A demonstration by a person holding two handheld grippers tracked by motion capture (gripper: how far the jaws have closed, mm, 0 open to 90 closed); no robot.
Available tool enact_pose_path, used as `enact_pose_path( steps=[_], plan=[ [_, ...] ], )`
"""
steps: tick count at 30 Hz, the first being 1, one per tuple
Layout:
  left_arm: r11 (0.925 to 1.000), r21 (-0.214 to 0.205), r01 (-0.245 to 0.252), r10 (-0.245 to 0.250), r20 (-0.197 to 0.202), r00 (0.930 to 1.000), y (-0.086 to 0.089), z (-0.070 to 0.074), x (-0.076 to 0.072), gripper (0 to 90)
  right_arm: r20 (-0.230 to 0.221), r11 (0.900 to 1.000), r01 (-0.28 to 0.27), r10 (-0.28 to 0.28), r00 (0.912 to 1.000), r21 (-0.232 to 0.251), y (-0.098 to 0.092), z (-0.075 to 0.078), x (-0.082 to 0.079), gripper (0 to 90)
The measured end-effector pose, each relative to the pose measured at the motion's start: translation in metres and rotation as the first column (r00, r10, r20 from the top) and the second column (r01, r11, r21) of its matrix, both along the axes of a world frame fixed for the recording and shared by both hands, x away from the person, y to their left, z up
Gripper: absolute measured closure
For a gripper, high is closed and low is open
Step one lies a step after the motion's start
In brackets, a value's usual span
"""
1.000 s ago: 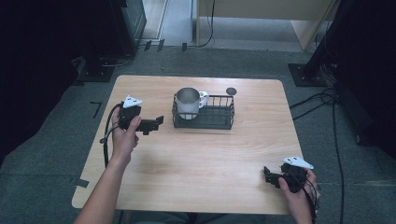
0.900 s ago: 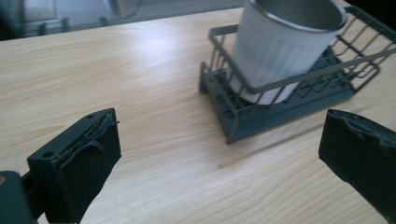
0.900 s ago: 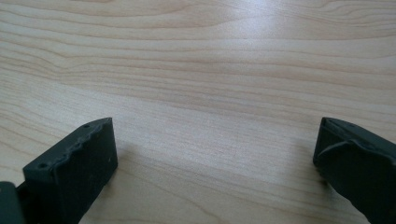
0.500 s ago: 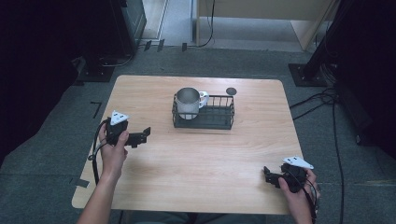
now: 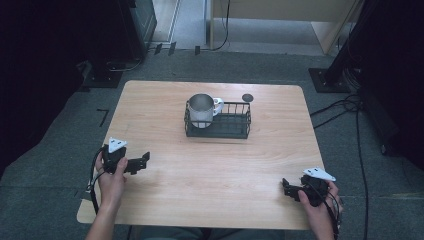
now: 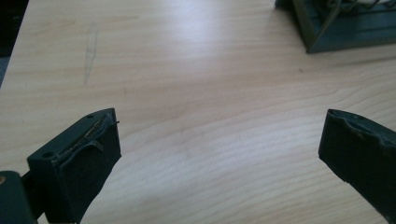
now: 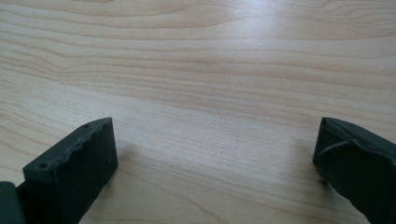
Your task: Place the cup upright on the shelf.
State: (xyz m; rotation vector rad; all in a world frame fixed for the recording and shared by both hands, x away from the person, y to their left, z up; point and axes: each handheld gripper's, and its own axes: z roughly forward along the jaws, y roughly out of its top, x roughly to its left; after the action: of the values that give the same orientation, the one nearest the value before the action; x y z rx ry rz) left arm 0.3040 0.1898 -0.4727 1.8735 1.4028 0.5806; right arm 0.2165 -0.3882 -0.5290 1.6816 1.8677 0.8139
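A metal mug (image 5: 202, 110) with a white handle stands upright in the left end of a black wire basket (image 5: 235, 125) at the table's far middle. My left gripper (image 5: 144, 161) is low over the near left of the table, open, jaws pointing right with nothing between them. In the left gripper view the jaws (image 6: 219, 140) stand wide apart over bare wood, and a corner of the basket (image 6: 336, 28) shows at top right. My right gripper (image 5: 286, 188) rests near the front right corner, open and empty; its jaws (image 7: 215, 149) frame bare wood.
A small dark round object (image 5: 247, 97) lies on the table just behind the basket's right end. The wooden table (image 5: 210, 170) has open surface between the grippers and the basket. Cables and dark stands sit on the floor around it.
My left gripper has drawn back from beside the basket toward the near left edge of the table, still open. The right gripper has stayed in place.
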Motion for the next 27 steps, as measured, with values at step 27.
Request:
enact_pose_path(
  steps=[27],
  plan=[
    [0.9891,0.114,-0.093,0.098,-0.040,0.9943,0.041,-0.045,-0.049,2.5,0.002,1.0000,-0.001,0.001,1.0000,-0.001,0.000,0.000,0.000,0.0]
  ],
)
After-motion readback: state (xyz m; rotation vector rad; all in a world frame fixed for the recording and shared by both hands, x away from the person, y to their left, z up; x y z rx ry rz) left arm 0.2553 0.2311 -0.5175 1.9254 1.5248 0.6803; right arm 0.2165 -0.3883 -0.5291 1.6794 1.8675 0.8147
